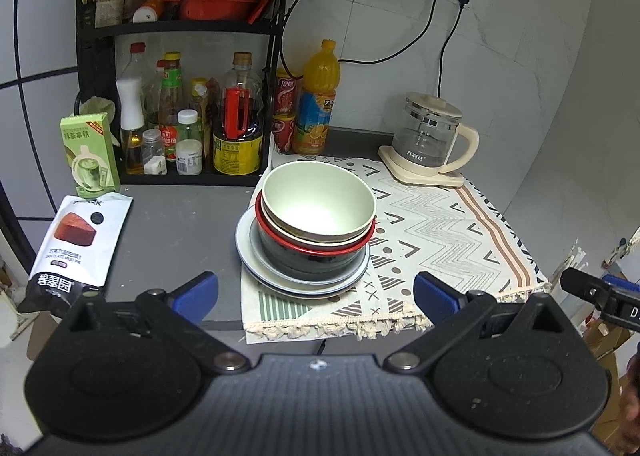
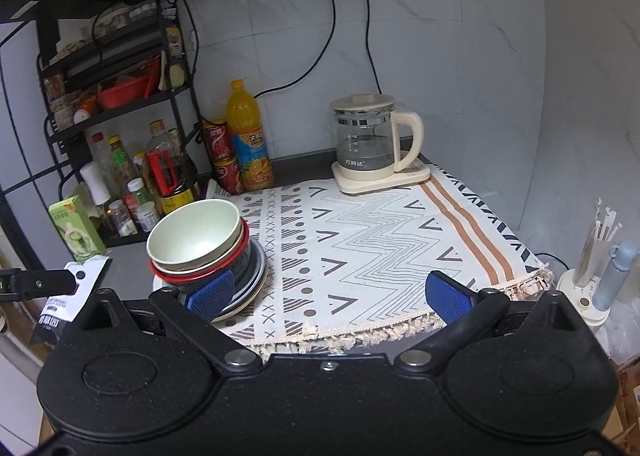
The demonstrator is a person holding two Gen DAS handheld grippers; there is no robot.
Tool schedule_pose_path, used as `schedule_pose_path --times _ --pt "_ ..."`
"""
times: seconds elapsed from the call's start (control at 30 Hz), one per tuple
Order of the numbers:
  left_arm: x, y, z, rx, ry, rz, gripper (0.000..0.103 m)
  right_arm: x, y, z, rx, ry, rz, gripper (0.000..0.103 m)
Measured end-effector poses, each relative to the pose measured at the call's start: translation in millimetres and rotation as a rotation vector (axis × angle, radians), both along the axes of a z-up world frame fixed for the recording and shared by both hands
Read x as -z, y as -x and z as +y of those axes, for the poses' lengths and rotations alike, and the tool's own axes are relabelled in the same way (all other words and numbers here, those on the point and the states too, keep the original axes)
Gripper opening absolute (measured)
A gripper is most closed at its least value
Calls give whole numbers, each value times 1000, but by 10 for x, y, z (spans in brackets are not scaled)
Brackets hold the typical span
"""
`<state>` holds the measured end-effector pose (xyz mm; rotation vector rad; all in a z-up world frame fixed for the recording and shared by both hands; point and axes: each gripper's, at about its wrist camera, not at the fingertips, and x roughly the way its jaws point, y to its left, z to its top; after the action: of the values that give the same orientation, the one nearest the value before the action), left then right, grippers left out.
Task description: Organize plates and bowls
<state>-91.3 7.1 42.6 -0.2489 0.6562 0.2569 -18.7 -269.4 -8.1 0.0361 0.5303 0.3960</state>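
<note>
A stack of dishes stands at the left edge of the patterned cloth (image 1: 440,224). On top is a pale green bowl (image 1: 318,202) (image 2: 192,234), nested in a cream bowl, then a red-rimmed black bowl (image 1: 316,256) (image 2: 200,276), all on grey plates (image 1: 256,256) (image 2: 256,276). My left gripper (image 1: 316,296) hangs open just in front of the stack, holding nothing. My right gripper (image 2: 330,292) is open too, over the cloth's front edge to the right of the stack, its left pad (image 2: 212,294) close beside the plates.
A black rack (image 1: 100,56) of sauce bottles fills the back left. An orange juice bottle (image 1: 318,96), red cans (image 1: 285,92) and a glass kettle (image 1: 428,136) line the wall. A green carton (image 1: 90,154) and snack bag (image 1: 76,244) lie left. A utensil holder (image 2: 588,280) stands at the right.
</note>
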Motion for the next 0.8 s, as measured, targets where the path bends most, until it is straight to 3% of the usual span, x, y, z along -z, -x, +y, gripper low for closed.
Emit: schedule_pose_path --times 0.43,0.8 --pt "-58 110 -120 0 -45 15 103 -11 100 -138 -97 -12 38 102" --pt "-118 53 -178 -10 -28 21 103 21 103 -269 -123 -4 74 102"
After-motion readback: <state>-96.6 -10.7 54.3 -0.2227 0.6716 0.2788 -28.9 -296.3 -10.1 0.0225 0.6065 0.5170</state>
